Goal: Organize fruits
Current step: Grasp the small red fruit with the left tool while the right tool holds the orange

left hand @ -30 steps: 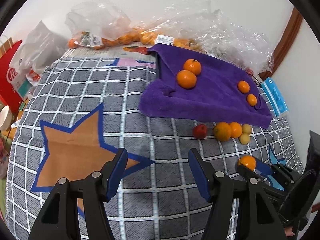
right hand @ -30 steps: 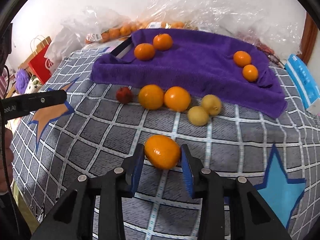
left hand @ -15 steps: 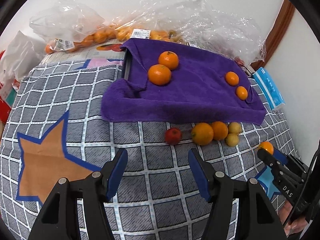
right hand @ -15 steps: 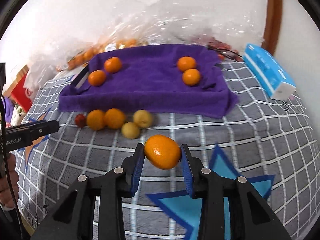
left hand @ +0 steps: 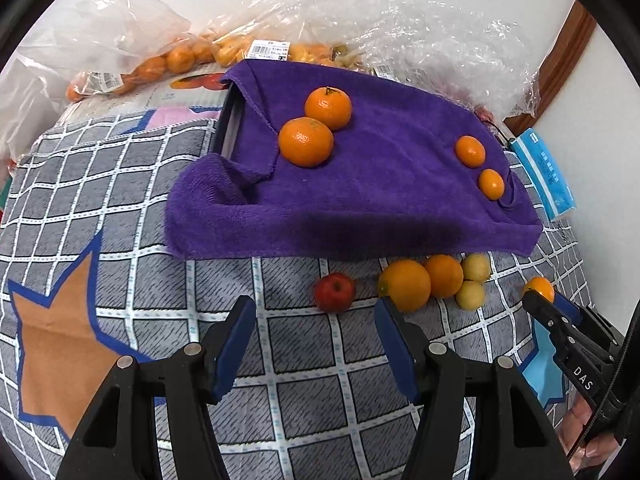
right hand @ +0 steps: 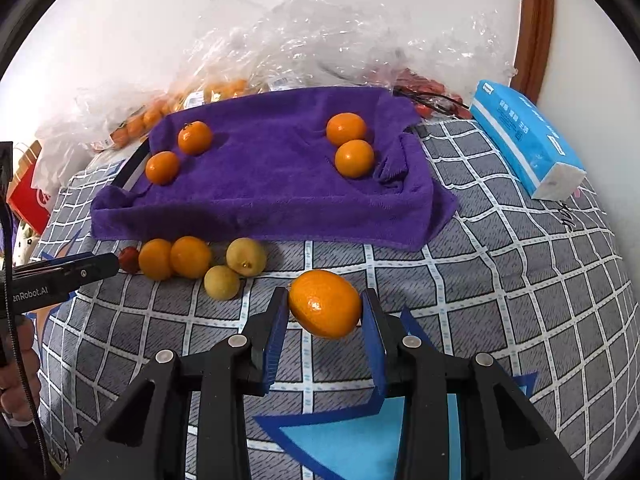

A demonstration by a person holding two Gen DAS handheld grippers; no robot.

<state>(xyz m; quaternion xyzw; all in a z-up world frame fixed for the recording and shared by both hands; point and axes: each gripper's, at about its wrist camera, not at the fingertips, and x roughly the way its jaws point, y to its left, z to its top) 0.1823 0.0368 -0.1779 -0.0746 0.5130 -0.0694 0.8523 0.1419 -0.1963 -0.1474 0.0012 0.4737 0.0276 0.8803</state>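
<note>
My right gripper (right hand: 325,312) is shut on an orange (right hand: 325,303) and holds it above the checked cloth; it also shows in the left wrist view (left hand: 538,289). A purple towel (right hand: 272,184) lies ahead with two oranges at its left (right hand: 162,167) and two at its right (right hand: 354,158). In front of the towel lie a small red apple (left hand: 334,292), two oranges (left hand: 405,285) and two yellow fruits (left hand: 471,295). My left gripper (left hand: 316,340) is open and empty, just short of the apple.
Clear plastic bags (left hand: 168,60) holding several oranges lie behind the towel against the wall. A blue tissue pack (right hand: 524,144) lies at the right. A red paper bag (right hand: 28,192) stands at the far left. A wooden frame (right hand: 536,20) runs up the wall.
My right gripper has lifted the orange and swung right toward the towel's right end. My left gripper has moved forward and right toward the apple and loose fruits.
</note>
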